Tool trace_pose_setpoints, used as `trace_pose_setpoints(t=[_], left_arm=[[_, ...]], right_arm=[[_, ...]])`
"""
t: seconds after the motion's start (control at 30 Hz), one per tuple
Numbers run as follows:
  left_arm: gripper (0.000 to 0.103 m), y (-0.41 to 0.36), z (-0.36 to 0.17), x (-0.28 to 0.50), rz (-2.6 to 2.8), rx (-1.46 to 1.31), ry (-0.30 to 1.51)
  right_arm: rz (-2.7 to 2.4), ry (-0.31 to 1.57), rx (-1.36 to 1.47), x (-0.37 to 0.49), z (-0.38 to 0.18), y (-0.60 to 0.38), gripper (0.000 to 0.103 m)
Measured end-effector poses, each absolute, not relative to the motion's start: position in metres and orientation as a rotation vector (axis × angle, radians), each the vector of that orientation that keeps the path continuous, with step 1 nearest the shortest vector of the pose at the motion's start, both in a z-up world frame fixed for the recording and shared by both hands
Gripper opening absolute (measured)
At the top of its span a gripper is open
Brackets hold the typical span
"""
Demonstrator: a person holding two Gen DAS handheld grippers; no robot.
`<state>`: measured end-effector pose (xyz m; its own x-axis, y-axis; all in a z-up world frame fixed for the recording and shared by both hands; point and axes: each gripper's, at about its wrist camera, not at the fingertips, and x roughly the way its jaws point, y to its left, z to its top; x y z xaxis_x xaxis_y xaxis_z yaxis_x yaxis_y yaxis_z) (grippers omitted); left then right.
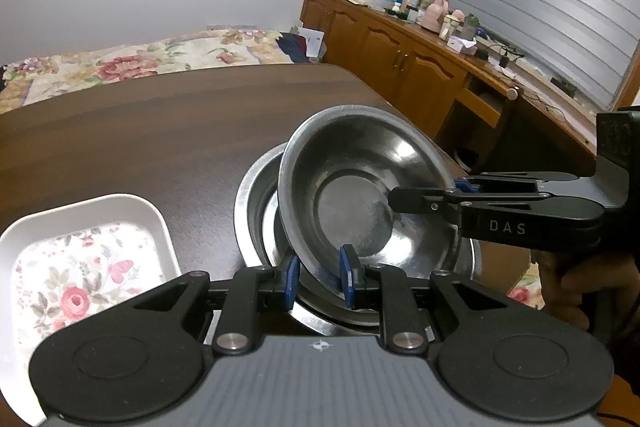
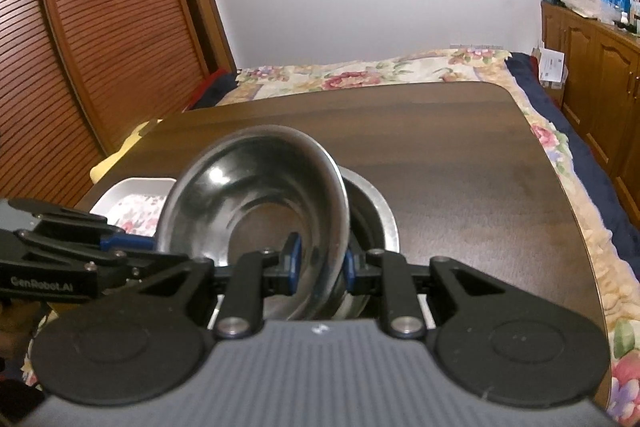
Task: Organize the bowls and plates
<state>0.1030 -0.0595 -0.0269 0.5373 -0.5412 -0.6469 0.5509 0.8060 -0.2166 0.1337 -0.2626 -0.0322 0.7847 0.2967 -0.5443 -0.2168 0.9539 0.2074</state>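
Observation:
A shiny steel bowl (image 1: 352, 179) is tilted up over a larger steel bowl (image 1: 252, 203) that rests on the dark wooden table (image 1: 160, 131). My left gripper (image 1: 320, 277) is shut on the tilted bowl's near rim, one blue pad inside and one outside. My right gripper (image 1: 452, 189) comes in from the right and is shut on the same bowl's right rim. In the right wrist view, the right gripper (image 2: 320, 261) pinches the tilted bowl (image 2: 248, 187), the larger bowl (image 2: 380, 215) shows behind it, and the left gripper (image 2: 148, 243) holds the rim from the left.
A white rectangular dish (image 1: 92, 203) with a floral bottom sits on the table left of the bowls, also visible as the dish (image 2: 136, 187). Bare tabletop (image 2: 440, 167) stretches beyond and to the right. A floral bed lies past the table; wooden cabinets stand on the right.

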Motion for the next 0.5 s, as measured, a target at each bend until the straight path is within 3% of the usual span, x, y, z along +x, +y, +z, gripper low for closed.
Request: trace_pose_setpoints(t=[0.5], left_arm=[[0.024, -0.0532, -0.0289, 0.0967, -0.600, 0.018, 0.717]], right_arm=[[0.252, 0.547, 0.065, 0.1242, -0.0299, -0.2582, 0.024]])
